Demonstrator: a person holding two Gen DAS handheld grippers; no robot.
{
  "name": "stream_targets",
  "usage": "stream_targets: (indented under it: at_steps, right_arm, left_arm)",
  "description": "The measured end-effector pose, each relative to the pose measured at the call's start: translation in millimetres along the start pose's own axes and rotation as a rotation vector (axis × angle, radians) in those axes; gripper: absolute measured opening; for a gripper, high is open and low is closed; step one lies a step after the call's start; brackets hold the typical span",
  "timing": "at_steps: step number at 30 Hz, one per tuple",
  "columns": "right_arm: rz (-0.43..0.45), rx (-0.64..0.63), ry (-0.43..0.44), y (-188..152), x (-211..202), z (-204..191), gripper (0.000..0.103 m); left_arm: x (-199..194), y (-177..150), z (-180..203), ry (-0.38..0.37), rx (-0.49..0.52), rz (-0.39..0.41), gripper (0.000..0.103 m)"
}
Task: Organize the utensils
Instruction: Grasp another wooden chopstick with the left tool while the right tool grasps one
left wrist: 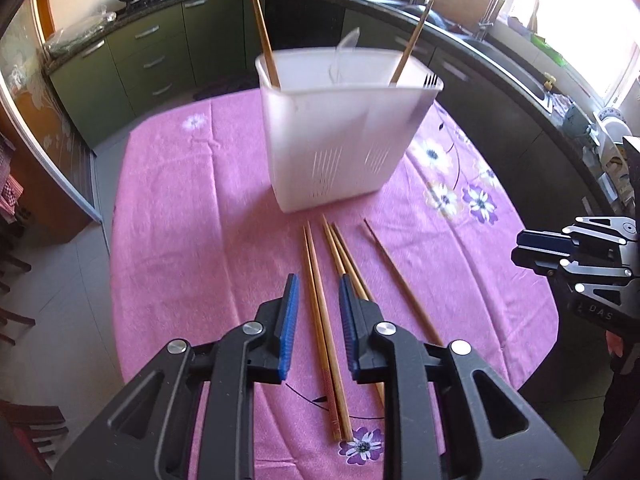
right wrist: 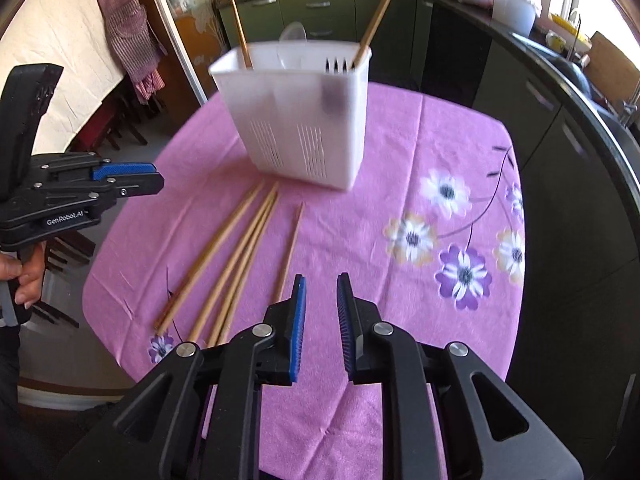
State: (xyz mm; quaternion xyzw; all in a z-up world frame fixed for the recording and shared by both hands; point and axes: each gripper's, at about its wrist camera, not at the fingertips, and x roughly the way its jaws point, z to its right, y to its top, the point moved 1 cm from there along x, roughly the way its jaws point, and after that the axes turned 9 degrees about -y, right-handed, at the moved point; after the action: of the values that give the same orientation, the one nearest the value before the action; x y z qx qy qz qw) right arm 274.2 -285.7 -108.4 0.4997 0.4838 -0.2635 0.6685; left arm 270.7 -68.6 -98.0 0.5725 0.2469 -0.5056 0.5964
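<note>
Loose chopsticks lie flat on the pink worktop just in front of the white holder, which already has two chopsticks, a fork and a spoon standing in it. My left gripper hangs over one pair, jaws slightly apart and empty, lined up for a pinch. My right gripper is beside the single stick, jaws parted, gripping nothing.

Both tongs point down. The left tongs and right tongs are a little open, holding nothing.
</note>
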Motion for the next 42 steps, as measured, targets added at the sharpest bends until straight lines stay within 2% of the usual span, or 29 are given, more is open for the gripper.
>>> stream_targets:
  at_steps: [5, 10, 25, 28, 33, 38, 42]
  right_arm:
    - [-0.043, -0.002, 0.02, -10.8, 19.7, -2.7, 0.016]
    - [-0.053, -0.009, 0.029, -6.7, 23.4, -4.0, 0.016]
    - [-0.089, -0.006, 0.051, -6.9, 42.6, -3.5, 0.016]
    - [-0.088, -0.013, 0.05, -7.6, 42.1, -5.8, 0.021]
    - [-0.089, -0.017, 0.042, -6.7, 42.5, -6.8, 0.022]
    - [-0.109, -0.02, 0.043, -3.1, 48.1, -7.9, 0.022]
    - [-0.126, -0.028, 0.042, 2.0, 54.8, -13.1, 0.022]
  left_arm:
    - [47.4, -5.8, -8.4, 0.015, -0.034, -0.105, 0.017]
    - [75.3, -3.3, -13.3, 0.032, -0.038, -0.167, 0.016]
    - [107.1, 3.6, -12.7, 0.067, -0.032, -0.252, 0.013]
    - [110.3, 6.4, -6.4, 0.081, -0.016, -0.254, 0.013]
    - [108.1, 5.3, -5.2, 0.067, -0.023, -0.251, 0.007]
    - [95.6, 2.5, -16.4, 0.054, -0.031, -0.202, 0.007]
    - [68.5, 3.5, -18.7, 0.042, -0.022, -0.136, 0.007]
